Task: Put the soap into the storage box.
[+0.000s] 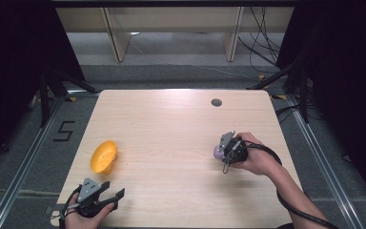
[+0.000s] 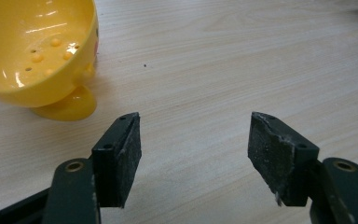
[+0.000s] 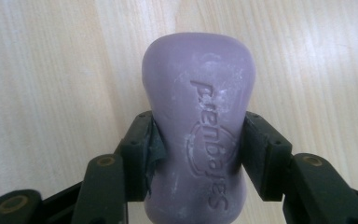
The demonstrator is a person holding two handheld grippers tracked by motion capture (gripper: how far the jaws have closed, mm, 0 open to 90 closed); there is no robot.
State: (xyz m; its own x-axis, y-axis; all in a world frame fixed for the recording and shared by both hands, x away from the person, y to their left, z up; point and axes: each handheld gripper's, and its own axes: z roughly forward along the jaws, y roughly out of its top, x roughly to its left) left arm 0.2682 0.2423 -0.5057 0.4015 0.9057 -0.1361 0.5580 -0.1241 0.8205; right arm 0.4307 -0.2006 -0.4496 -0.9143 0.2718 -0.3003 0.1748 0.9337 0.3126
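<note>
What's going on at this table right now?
A person works at a wooden table with a tool in each hand. The right tool is clamped on a purple soap bar at the table's right side. The left tool sits open near the front left edge, holding nothing, close to a tilted yellow bowl with small holes.

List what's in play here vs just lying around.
In play: purple soap bar, clamped in the right hand-held gripper; yellow perforated dish, likely its destination; left hand-held gripper, open beside the dish.

Lying about: grommet hole in the table; floor cables.
</note>
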